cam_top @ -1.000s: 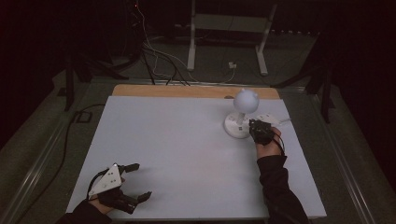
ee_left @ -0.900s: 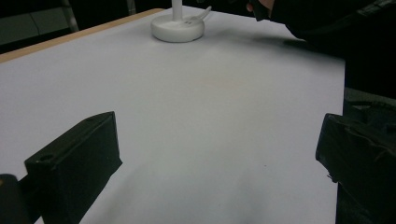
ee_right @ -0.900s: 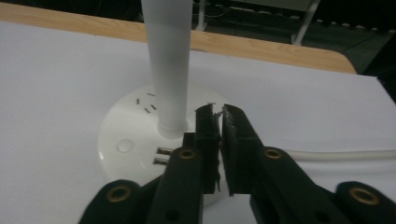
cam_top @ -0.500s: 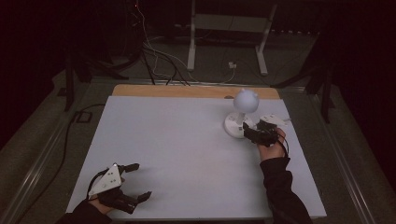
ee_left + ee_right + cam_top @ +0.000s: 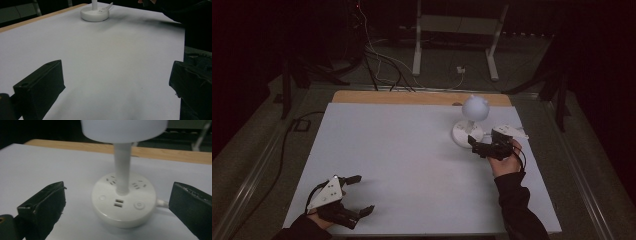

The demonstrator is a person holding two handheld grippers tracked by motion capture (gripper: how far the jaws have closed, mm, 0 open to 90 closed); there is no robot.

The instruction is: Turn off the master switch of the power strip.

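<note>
Beside the white lamp base (image 5: pixel 123 203), the right tongs (image 5: pixel 484 146) gape empty.

Upright white lamp (image 5: pixel 470 121), table's far-right

One lamp (image 5: pixel 468 124), two tongs (image 5: pixel 478 146) (image 5: pixel 357 195)

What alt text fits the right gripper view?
A white lamp stands between the right gripper's open black jaws, which have just been opening and touch nothing. Its round base carries sockets, USB ports and buttons, on a white table.
</note>
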